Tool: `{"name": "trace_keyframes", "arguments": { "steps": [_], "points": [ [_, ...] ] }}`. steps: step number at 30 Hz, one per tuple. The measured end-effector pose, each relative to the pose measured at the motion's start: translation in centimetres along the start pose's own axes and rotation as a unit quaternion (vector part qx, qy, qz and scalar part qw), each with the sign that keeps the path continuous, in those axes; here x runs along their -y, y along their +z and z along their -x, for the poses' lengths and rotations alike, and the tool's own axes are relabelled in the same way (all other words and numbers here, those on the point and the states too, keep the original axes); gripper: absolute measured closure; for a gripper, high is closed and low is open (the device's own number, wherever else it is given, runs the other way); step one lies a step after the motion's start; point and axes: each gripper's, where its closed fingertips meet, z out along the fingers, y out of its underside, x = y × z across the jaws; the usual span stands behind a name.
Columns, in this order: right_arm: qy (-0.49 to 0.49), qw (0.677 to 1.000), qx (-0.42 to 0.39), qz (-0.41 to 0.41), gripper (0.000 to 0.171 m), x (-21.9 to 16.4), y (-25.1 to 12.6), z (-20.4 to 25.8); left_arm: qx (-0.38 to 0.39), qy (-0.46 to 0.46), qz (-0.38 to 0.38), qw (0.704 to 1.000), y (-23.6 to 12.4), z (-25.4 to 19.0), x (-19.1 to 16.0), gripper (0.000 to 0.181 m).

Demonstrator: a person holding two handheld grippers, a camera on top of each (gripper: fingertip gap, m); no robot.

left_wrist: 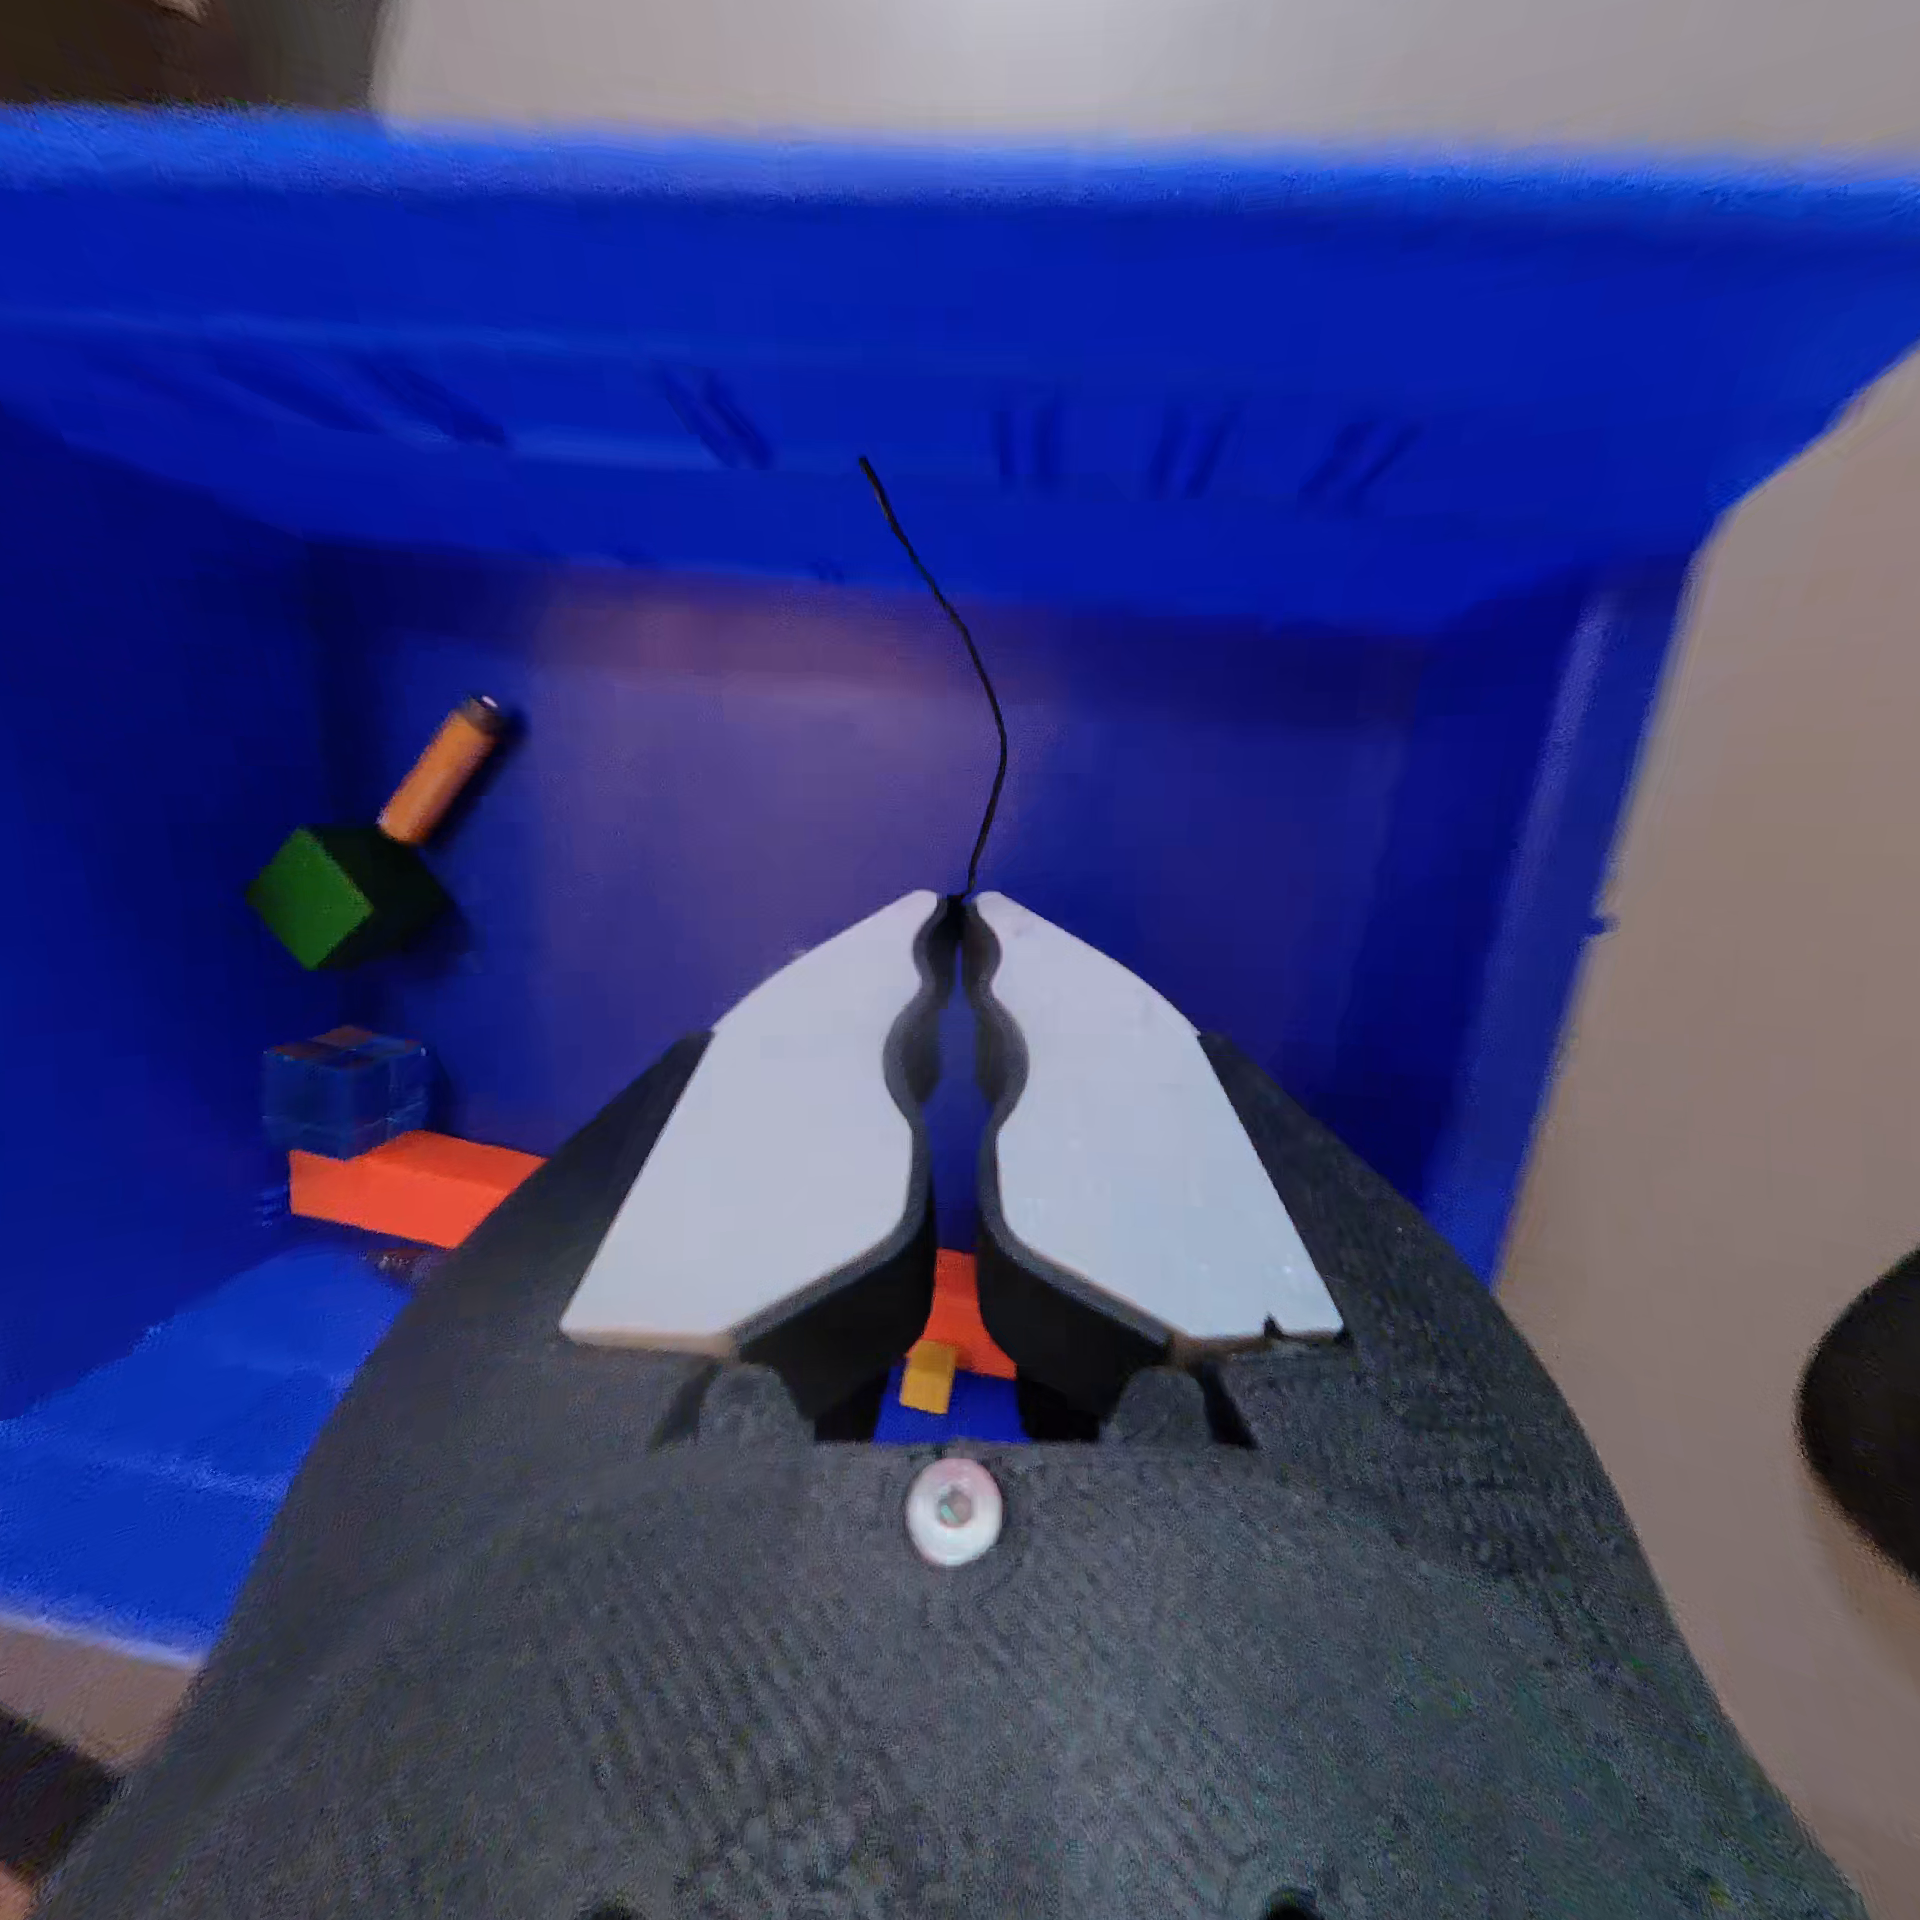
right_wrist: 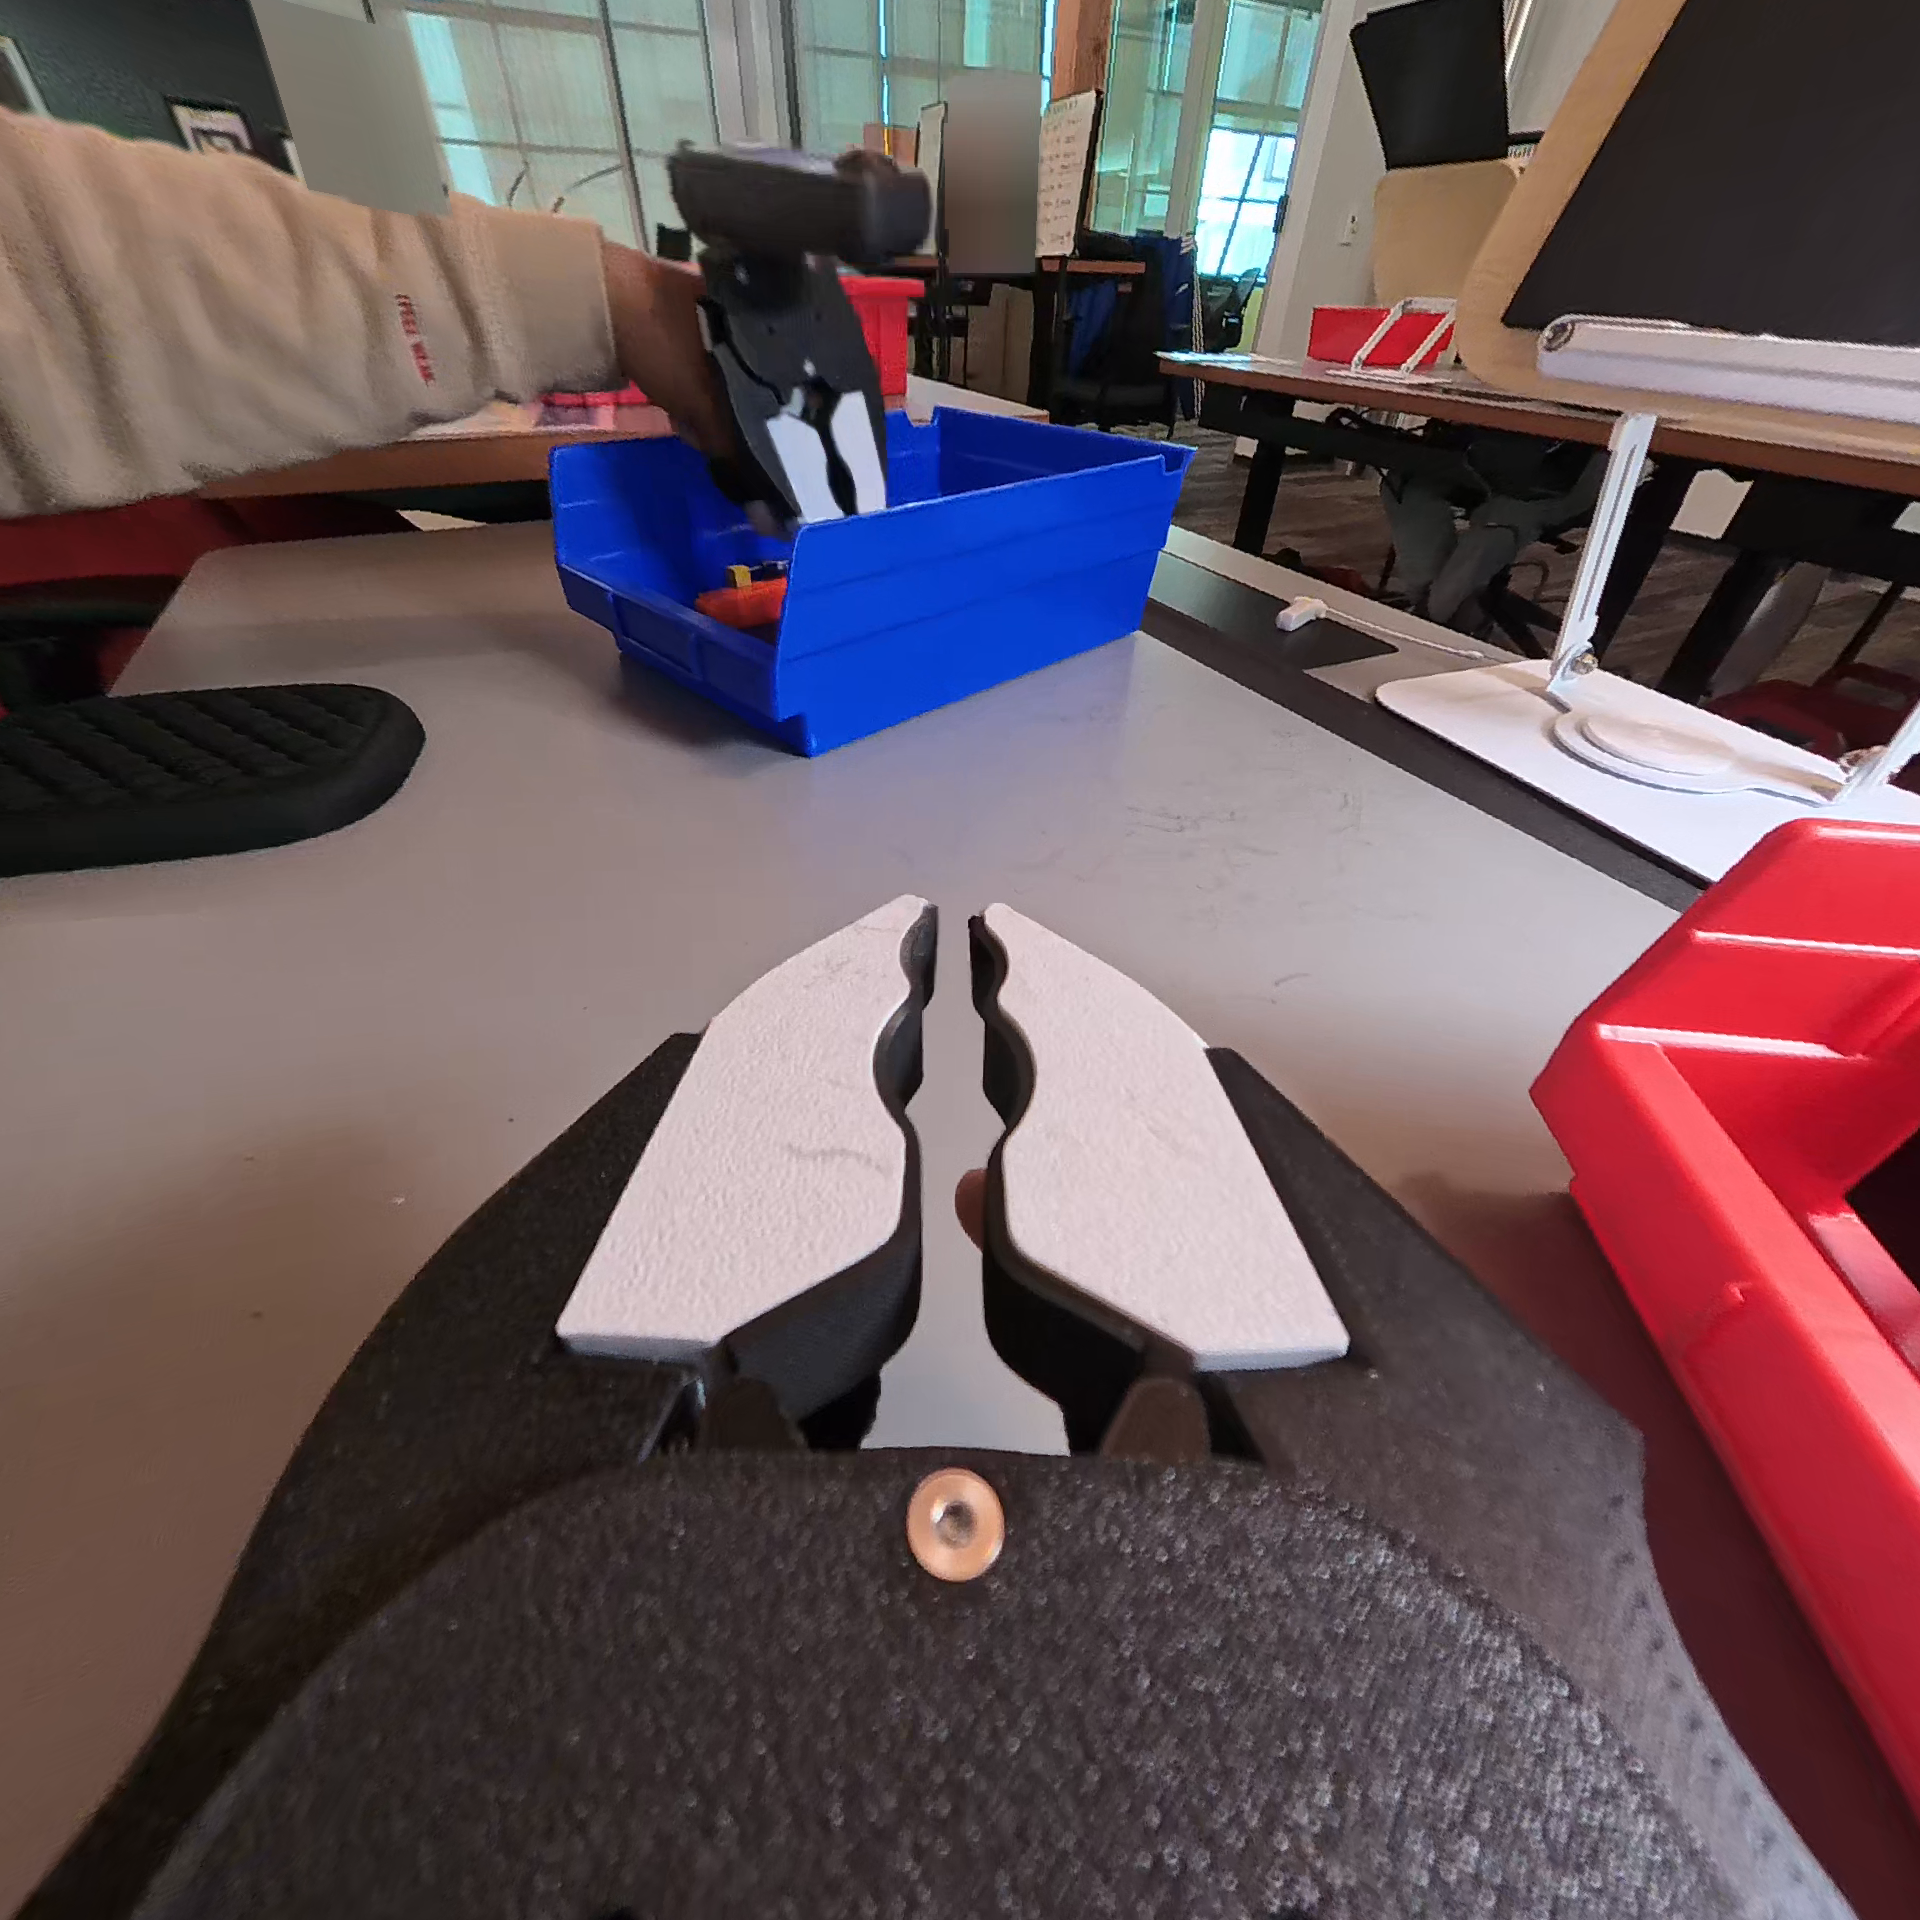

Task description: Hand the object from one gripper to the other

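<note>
Wire (left_wrist: 961, 665), thin and black, sticks out from the very tips of your left gripper (left_wrist: 961, 906), whose jaws are pressed together on its lower end. Its long axis runs away from the camera and up the left wrist view, bending slightly leftward toward its free end. That end hangs in open air over the inside of the blue bin (left_wrist: 1039, 312), touching nothing.

Below and to the left of the jaws, on the bin floor, lie a green cube (left_wrist: 332, 899) with an orange battery (left_wrist: 442, 774) just behind it, a clear blue cube (left_wrist: 343, 1091) resting on an orange block (left_wrist: 416, 1184), and a small yellow piece (left_wrist: 928, 1389) seen through the gap between the fingers. The bin's far wall rises behind the wire; to the right, its side wall ends and pale table shows.

Your right gripper (right_wrist: 953, 920) hovers low over the grey table (right_wrist: 520, 935), well apart from the bin, its jaws a narrow slit apart and holding nothing. Bare tabletop lies between it and the blue bin. A red bin (right_wrist: 1714, 1143) sits close on its right, cut off by the frame; a black pad (right_wrist: 187, 769) lies to the left. From here the left gripper is blurred, its tips hidden behind the bin wall, and the wire cannot be made out.
</note>
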Motion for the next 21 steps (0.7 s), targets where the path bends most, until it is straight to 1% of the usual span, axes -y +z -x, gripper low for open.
{"name": "trace_keyframes", "arguments": {
  "steps": [2,4,6,8,10,12,14,15,17,21],
  "points": [
    [0.007,1.0,0.003,-0.009,0.164,0.3,0.0,0.1,0.008,-0.02,-0.087,0.996,-2.8,-0.8,1.9,0.179],
    [0.018,1.0,0.008,-0.022,0.162,0.8,0.2,0.3,0.004,-0.034,-0.213,0.976,-6.1,-2.5,5.1,0.18],
    [0.028,0.999,0.013,-0.042,0.159,2.0,0.7,0.6,-0.013,-0.054,-0.35,0.935,-9.6,-4.9,8.7,0.18],
    [0.033,0.997,0.022,-0.066,0.158,4.0,1.5,1.2,-0.061,-0.075,-0.468,0.878,-12.4,-8.0,12.3,0.18],
    [0.025,0.995,0.035,-0.091,0.158,6.6,2.4,2.3,-0.125,-0.092,-0.548,0.822,-13.7,-11.4,15.6,0.18],
    [0.028,0.99,0.06,-0.123,0.158,9.7,3.1,3.8,-0.185,-0.094,-0.583,0.786,-13.5,-14.6,18.2,0.18],
    [0.044,0.984,0.09,-0.144,0.156,12.1,3.5,5.2,-0.23,-0.086,-0.6,0.762,-12.9,-17.4,20.2,0.18],
    [0.047,0.983,0.1,-0.145,0.156,12.7,3.7,5.7,-0.242,-0.081,-0.607,0.753,-12.6,-18.5,20.8,0.18],
    [0.033,0.986,0.103,-0.128,0.155,12.4,4.0,6.2,-0.252,-0.07,-0.601,0.755,-11.5,-20.1,21.4,0.18],
    [0.034,0.984,0.121,-0.13,0.16,11.2,4.1,6.9,-0.271,-0.069,-0.578,0.766,-9.8,-21.7,21.1,0.18]
  ]
}}
